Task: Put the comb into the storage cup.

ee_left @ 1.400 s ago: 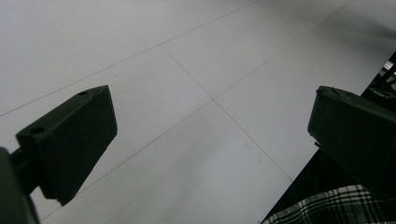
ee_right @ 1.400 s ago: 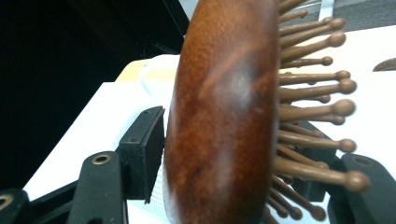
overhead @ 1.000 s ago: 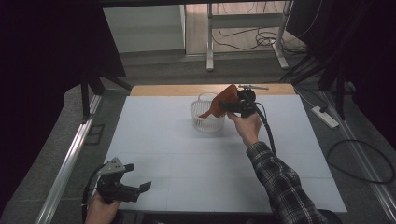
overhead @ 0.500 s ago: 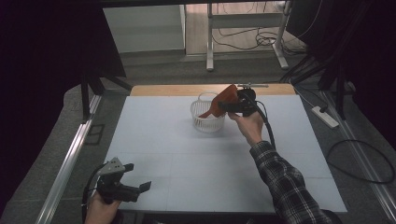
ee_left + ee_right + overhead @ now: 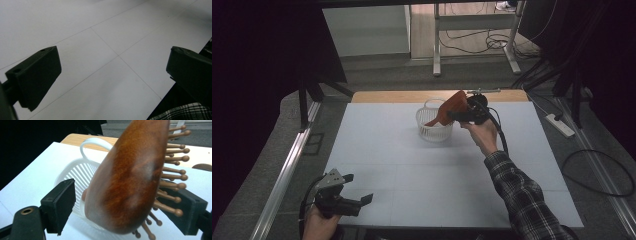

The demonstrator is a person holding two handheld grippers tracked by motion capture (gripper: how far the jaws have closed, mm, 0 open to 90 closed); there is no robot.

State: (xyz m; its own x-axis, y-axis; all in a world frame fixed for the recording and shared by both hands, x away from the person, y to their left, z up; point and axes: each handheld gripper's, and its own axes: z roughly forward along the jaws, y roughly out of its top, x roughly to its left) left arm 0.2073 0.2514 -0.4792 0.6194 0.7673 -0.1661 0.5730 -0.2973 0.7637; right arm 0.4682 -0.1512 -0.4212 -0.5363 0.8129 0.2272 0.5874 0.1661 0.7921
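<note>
Broadly, the white table (image 5: 422,170) carried little: a white slatted basket (image 5: 432,127) stood near its far edge, well apart from the left gripper (image 5: 362,200), which hovered at the near left corner with its jaws wide apart and nothing between them. Over the basket the right gripper (image 5: 451,116) held out a wooden hairbrush (image 5: 451,107), handle dipping into the basket and head tilted up to the right. In the right gripper view the brush (image 5: 127,180) sat between the pads (bristles toward the right one), the left pad standing clear of the wood; the jaws had just been opening, so the grip looked released. The step in hand seemed to be dropping the brush into the basket. Next would call for drawing the gripper back without snagging the bristles or tipping the light basket
</note>
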